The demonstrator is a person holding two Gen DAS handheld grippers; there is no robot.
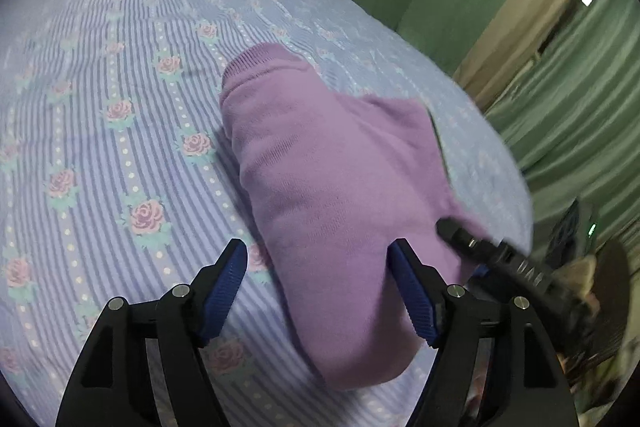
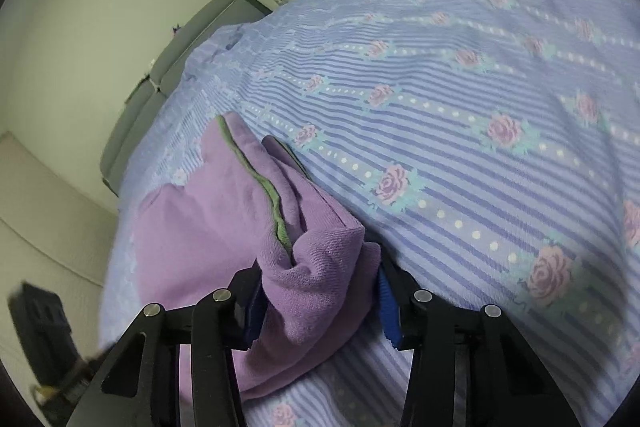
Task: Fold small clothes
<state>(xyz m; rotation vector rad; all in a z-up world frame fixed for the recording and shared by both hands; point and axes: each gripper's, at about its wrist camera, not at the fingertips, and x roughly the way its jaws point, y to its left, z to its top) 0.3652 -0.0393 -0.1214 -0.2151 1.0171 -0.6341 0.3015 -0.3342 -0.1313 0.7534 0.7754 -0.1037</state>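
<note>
Right gripper [image 2: 320, 299] clamps purple garment [image 2: 208, 227]; left gripper [image 1: 318, 291] wide, straddling its edge.

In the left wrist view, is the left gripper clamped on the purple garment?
No. The left gripper stands open, the purple garment lying between its blue pads unpinched.

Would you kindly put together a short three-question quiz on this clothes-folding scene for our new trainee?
1. True or false: the right gripper pinches the purple garment.
2. The left gripper is: A) shut on the garment, B) open, C) out of view.
3. What flowers are printed on the striped bedsheet?

Key: 1 true; 2 B; 3 roses.
</note>
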